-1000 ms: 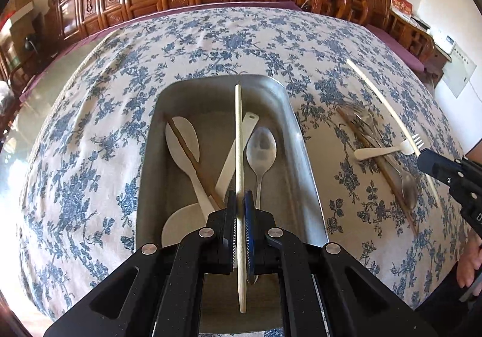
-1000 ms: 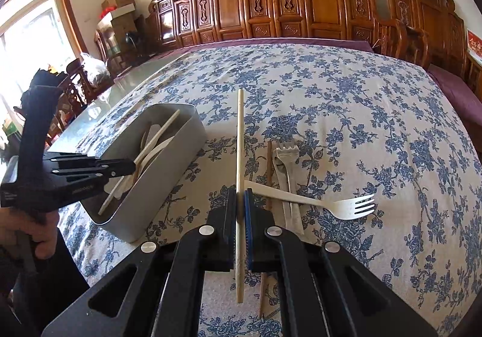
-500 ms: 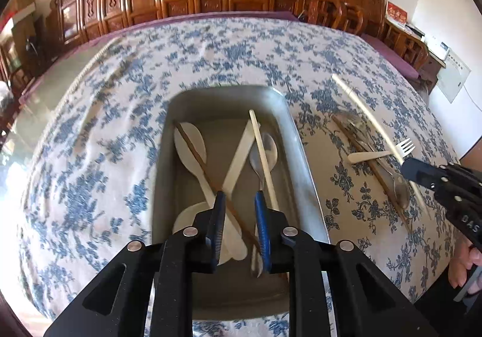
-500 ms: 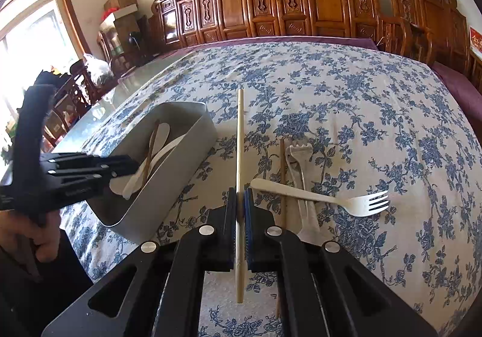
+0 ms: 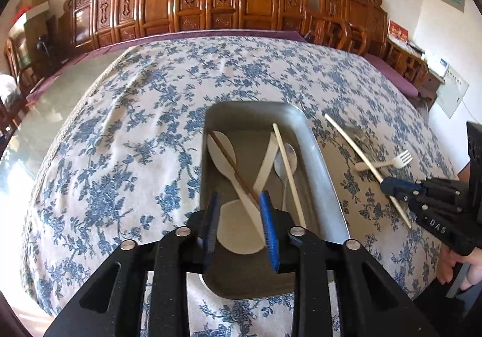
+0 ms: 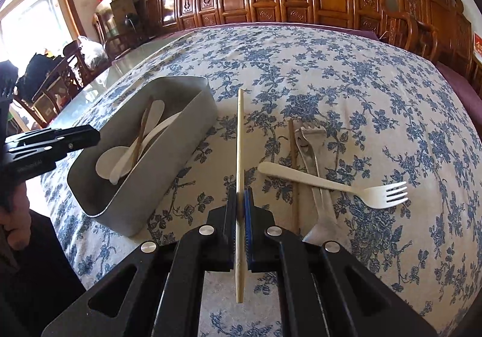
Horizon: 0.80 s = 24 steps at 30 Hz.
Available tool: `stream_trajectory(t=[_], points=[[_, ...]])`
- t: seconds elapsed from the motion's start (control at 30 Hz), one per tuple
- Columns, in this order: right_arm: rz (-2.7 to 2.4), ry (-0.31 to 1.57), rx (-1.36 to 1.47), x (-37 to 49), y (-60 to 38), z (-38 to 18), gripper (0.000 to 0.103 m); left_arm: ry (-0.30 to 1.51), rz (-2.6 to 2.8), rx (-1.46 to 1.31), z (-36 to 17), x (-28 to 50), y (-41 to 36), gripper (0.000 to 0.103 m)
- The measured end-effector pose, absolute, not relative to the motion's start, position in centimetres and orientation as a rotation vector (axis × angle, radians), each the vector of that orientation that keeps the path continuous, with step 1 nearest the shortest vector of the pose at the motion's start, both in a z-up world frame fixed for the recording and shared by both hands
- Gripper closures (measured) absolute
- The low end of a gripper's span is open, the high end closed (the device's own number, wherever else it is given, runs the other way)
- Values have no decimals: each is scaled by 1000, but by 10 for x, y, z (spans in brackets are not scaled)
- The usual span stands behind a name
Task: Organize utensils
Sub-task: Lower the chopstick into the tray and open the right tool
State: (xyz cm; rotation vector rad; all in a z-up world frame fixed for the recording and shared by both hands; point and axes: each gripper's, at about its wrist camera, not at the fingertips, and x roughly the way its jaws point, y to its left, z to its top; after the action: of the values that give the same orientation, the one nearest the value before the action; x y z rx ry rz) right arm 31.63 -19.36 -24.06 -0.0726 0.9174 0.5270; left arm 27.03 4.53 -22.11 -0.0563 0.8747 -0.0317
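The left gripper (image 5: pixel 239 216) now stands with its jaws well apart and nothing between them; one second ago it was closed on a pale chopstick, and half a second ago the jaws had begun to part. That chopstick (image 5: pixel 288 170) now lies inside the metal bin (image 5: pixel 327 183), slanted along the right-hand side and crossing the metal spoon (image 5: pixel 286 157). The bin also holds two pale spoons, a dark chopstick (image 5: pixel 233 168) and a pale flat handle. One item is therefore delivered, and the left gripper is free for another. The right gripper (image 6: pixel 240 201) remains clamped on a second pale chopstick (image 6: pixel 239 156), held clear of the floral tablecloth (image 6: pixel 361 81) beside the bin; it has not shifted noticeably over the last second. Left on the cloth are a white plastic fork (image 6: pixel 331 185), a metal fork (image 6: pixel 313 153) and a brown chopstick (image 6: pixel 292 156), overlapping one another. Judgement: the task is partly done, with the held chopstick next for the bin.
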Motion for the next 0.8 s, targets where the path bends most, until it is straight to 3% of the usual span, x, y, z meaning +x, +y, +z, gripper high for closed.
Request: stream_trajectory(t=[0.33, 0.8], points=[[525, 864, -75, 314, -176, -211, 97, 810, 9, -48, -208, 267, 65, 25], [642, 935, 40, 322, -107, -210, 97, 808, 45, -79, -203, 268, 95, 20]])
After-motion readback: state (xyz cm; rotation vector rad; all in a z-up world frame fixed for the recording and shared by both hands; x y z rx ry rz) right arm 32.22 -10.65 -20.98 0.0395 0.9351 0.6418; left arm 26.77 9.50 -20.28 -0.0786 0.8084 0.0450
